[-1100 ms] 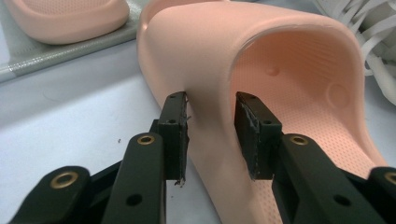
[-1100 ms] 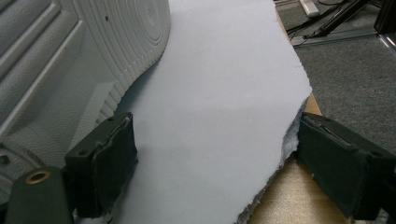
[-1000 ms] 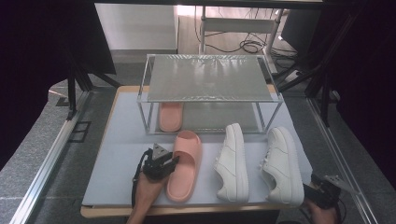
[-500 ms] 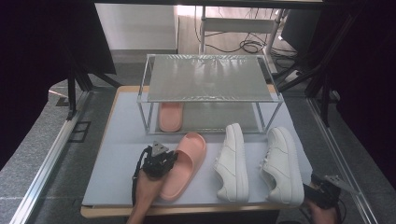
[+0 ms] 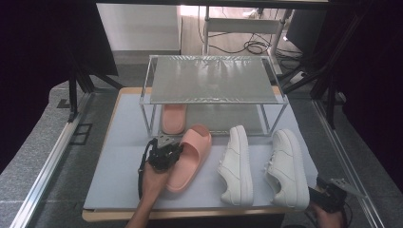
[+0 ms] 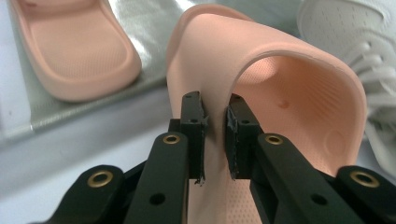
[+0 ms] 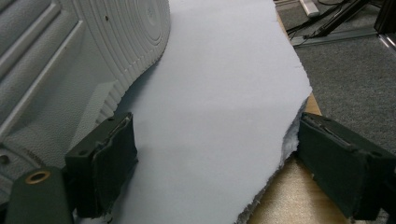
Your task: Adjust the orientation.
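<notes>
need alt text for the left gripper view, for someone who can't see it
The left gripper has its two black jaws closed on the side wall of a pink slide sandal, beside its arched strap. A second pink sandal lies upper left on a silvery shelf, and a white sneaker is at right.

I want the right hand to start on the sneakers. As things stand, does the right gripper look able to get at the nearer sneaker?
Probably yes. The right gripper sits at the table's near right corner with its jaws open, right beside the sneaker, and only bare mat lies between them.
</notes>
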Action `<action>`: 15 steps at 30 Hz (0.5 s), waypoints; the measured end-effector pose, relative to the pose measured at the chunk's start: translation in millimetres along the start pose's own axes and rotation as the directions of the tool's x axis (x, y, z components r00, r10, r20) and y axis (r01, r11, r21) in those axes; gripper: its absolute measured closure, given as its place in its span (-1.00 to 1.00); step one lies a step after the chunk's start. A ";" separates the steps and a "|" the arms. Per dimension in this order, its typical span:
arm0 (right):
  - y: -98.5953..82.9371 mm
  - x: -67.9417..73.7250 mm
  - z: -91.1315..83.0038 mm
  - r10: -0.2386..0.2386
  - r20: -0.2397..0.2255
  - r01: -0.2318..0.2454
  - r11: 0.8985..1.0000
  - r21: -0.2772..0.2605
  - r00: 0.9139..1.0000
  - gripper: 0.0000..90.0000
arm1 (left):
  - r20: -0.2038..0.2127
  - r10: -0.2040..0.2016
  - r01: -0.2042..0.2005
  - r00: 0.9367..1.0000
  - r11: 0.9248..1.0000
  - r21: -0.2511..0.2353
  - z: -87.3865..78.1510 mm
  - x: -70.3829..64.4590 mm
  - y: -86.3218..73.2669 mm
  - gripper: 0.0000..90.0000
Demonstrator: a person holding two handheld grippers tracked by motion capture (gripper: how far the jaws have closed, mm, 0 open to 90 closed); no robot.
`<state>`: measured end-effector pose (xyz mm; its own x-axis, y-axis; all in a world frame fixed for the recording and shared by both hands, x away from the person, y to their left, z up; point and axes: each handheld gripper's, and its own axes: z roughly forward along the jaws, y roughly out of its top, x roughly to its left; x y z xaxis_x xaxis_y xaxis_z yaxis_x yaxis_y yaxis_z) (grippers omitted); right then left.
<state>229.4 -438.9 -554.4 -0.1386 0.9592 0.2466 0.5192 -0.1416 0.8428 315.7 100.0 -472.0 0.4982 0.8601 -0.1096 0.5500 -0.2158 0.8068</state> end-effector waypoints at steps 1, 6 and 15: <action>0.0 0.0 0.0 0.000 0.000 0.000 1.000 0.000 1.000 -0.72 | -0.006 -0.004 0.004 1.000 1.000 -0.003 2.3 0.4 2.7 0.76; 0.0 0.0 0.0 0.000 0.000 0.000 1.000 0.000 1.000 -0.72 | -0.030 -0.028 0.027 0.999 0.999 -0.019 15.7 4.3 13.8 0.75; 0.0 -0.1 0.0 -0.001 0.000 0.001 1.000 0.000 1.000 -0.72 | -0.045 -0.078 0.075 0.996 0.995 -0.063 44.4 6.3 31.9 0.74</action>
<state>229.4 -439.0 -554.4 -0.1397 0.9592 0.2458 0.5187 -0.1406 0.8433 366.2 78.0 -472.7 0.4236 0.8941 -0.1458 0.5422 -0.1213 0.8314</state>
